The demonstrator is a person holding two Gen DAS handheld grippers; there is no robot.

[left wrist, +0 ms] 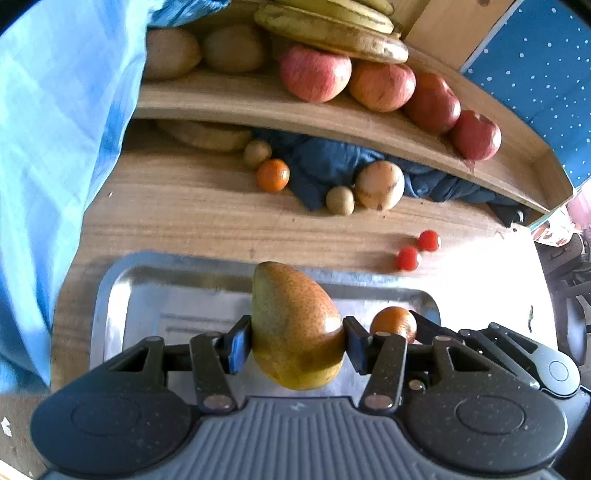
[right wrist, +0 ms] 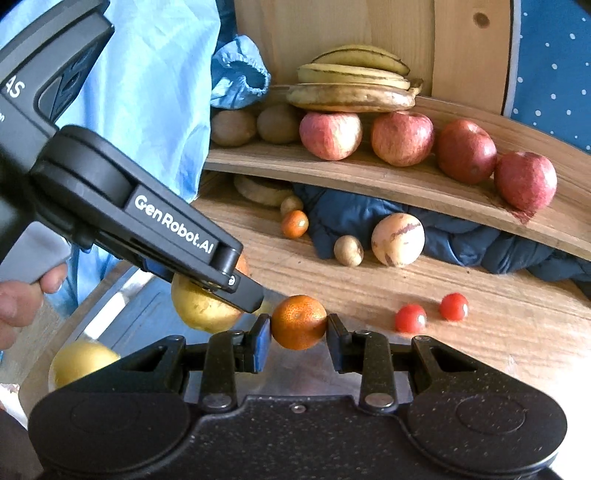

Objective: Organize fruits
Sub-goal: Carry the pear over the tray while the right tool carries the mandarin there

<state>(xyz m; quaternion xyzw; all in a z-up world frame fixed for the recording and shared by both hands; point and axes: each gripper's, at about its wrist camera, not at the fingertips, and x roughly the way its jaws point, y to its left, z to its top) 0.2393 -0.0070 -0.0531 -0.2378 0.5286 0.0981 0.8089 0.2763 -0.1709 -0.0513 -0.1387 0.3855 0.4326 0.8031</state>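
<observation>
Both grippers were caught in the carrying step, each with a fruit in its jaws above the metal tray (left wrist: 110, 295) that lay at the near edge of the desk (left wrist: 192, 221).

On the left, the left gripper (left wrist: 293, 341) had its fingers closed narrowly on a pear (left wrist: 295, 325), blue pads pressed against its flanks, narrow end pointing away toward the shelf (left wrist: 258, 107). It hung over the middle of the tray, angled down; in the right wrist view its body slanted in from the upper left and a hand (right wrist: 18, 306) gripped its handle at the left edge. Whether the pear touched the tray floor could not be told.

Just to the right, the right gripper (right wrist: 298, 332) held a tangerine (right wrist: 298, 322) between its fingertips, near the tray's far right corner and close beside the pear. A yellow fruit (right wrist: 83, 360) already sat at the tray's left side.

The next move, as I judged it, called for lowering each fruit to a free patch of tray and opening the jaws gently so that neither rolled, with care that the two grippers did not knock.

Further right, two cherry tomatoes (left wrist: 417, 249) lay loose on the desk past the tray's far right corner. Toward the desk's back edge waited another tangerine (left wrist: 272, 175), two small brown fruits (left wrist: 340, 200) and a pale striped melon (left wrist: 379, 184) against a dark cloth (left wrist: 332, 166). Apples (left wrist: 380, 85) and bananas (left wrist: 332, 26) already sat on the shelf.
</observation>
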